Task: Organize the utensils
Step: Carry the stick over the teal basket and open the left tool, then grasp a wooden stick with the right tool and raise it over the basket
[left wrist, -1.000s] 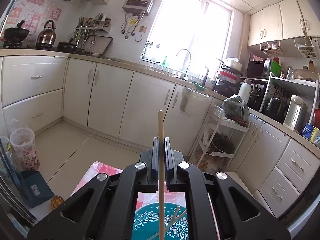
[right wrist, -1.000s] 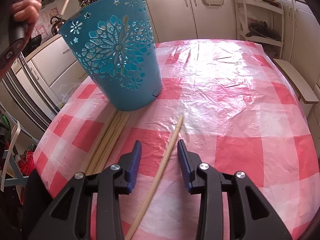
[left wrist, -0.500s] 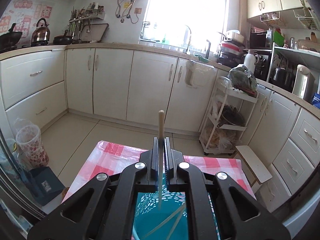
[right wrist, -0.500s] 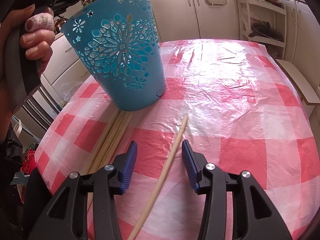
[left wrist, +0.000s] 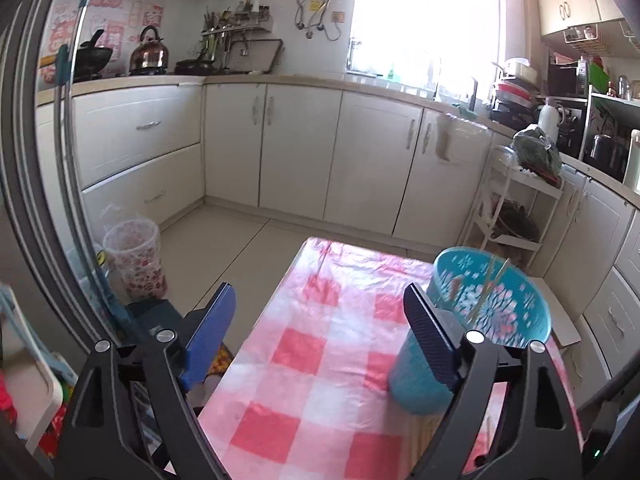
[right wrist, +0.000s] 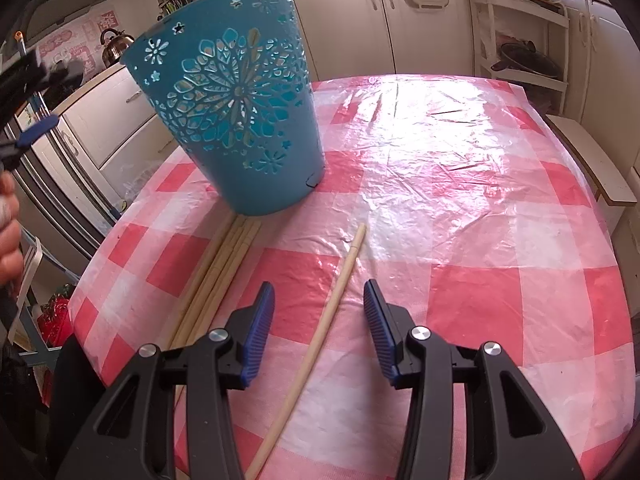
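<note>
On the left wrist view, the left gripper (left wrist: pixel 316 318) is hanging over the near left part of a table covered in a red-and-white checked cloth (left wrist: pixel 320 344), and its blue-padded jaws are standing wide apart, having just been opening, with nothing between them. Just behind its right finger, a teal cut-out basket (left wrist: pixel 500 304) is sitting on the cloth, and thin pale chopsticks (left wrist: pixel 490 284) are leaning inside it, blurred against the flower pattern. Beyond the table edge, cream cabinets (left wrist: pixel 300 152) are running along the wall, a kettle (left wrist: pixel 150 50) is sitting on the counter at the back left, and a patterned bin (left wrist: pixel 134 258) is standing on the floor.

Over on the right wrist view, the right gripper (right wrist: pixel 319 318) is pointing down at the cloth (right wrist: pixel 460 208), its jaws partly spread and not pressing on anything. One loose chopstick (right wrist: pixel 320 332) is lying on the cloth between the pads, running from the near edge up toward the basket without touching either pad. A bundle of chopsticks (right wrist: pixel 218 276) is lying side by side to the left of it, their far ends reaching the base of the basket (right wrist: pixel 240 112), which is standing tilted in this view at the far left of the table. At the left edge of this view, part of a hand (right wrist: pixel 8 236) is showing, blurred.
</note>
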